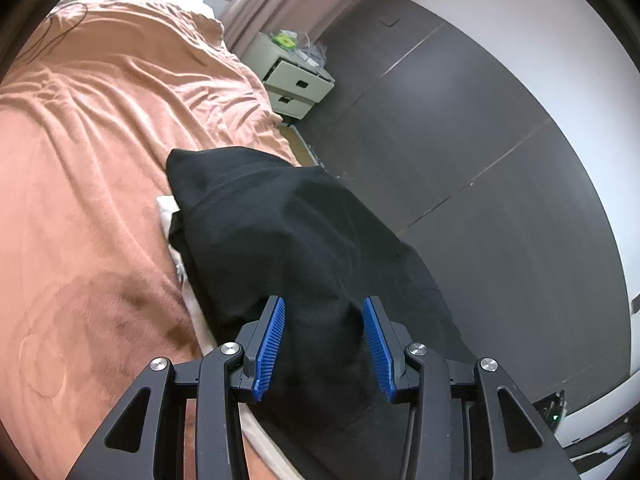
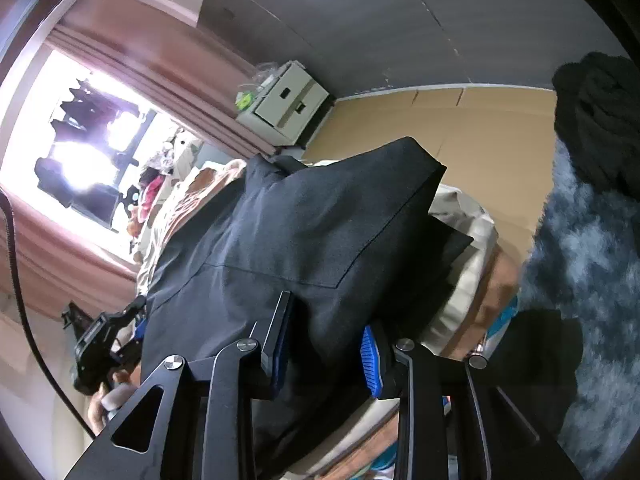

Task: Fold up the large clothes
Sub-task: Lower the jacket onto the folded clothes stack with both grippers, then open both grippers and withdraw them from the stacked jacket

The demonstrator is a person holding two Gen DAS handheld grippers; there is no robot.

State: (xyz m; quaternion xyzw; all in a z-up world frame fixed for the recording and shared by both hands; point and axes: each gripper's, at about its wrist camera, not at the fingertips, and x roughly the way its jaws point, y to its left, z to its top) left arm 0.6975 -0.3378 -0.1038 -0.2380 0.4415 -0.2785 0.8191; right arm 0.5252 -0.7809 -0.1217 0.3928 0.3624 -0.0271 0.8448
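2 grippers on black garment at bed edge: left gripper jaws pinching bunched fabric, right gripper jaws pinching fold.

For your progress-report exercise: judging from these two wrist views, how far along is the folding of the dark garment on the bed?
Done: the black garment already lies doubled in layers on the orange bedspread. In hand: the left gripper and right gripper each have bunched cloth between their fingers, one garment edge overhanging the bed. Left: it is still a loose, uneven bundle, so further folds and smoothing probably remain.
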